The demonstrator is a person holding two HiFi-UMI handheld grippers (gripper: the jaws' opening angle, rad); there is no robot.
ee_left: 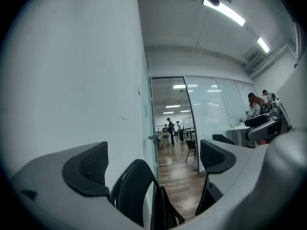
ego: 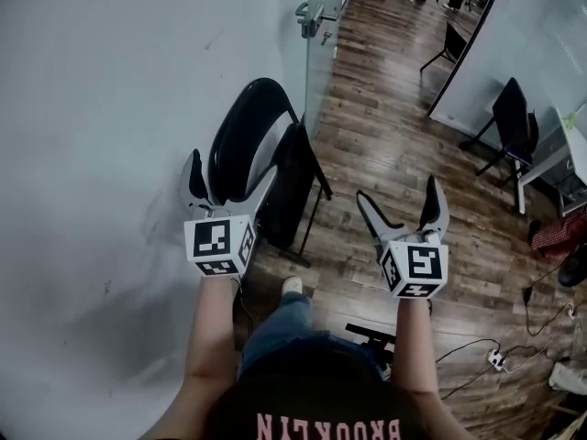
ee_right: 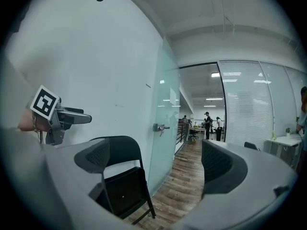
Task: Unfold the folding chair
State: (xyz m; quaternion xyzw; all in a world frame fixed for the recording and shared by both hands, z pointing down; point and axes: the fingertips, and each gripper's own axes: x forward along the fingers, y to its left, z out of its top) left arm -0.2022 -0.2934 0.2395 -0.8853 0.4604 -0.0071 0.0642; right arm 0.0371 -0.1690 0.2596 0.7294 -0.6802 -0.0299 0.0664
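My left gripper [ee_left: 153, 163] gapes wide around the folded chair [ego: 275, 172] by the wall [ego: 110, 108] (pads off it); my right gripper [ego: 399, 200] hangs wide, empty.

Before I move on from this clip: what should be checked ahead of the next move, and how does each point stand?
1. Left gripper open and empty: ok.
2. Right gripper open and empty: ok.
3. Chair folded, leaning on the wall: ok.
4. Grip on the chair: not ok; neither gripper is shut on it.
5. Room to unfold: ok; bare floor beside the chair.
6. Cables lie apart from the chair: ok.
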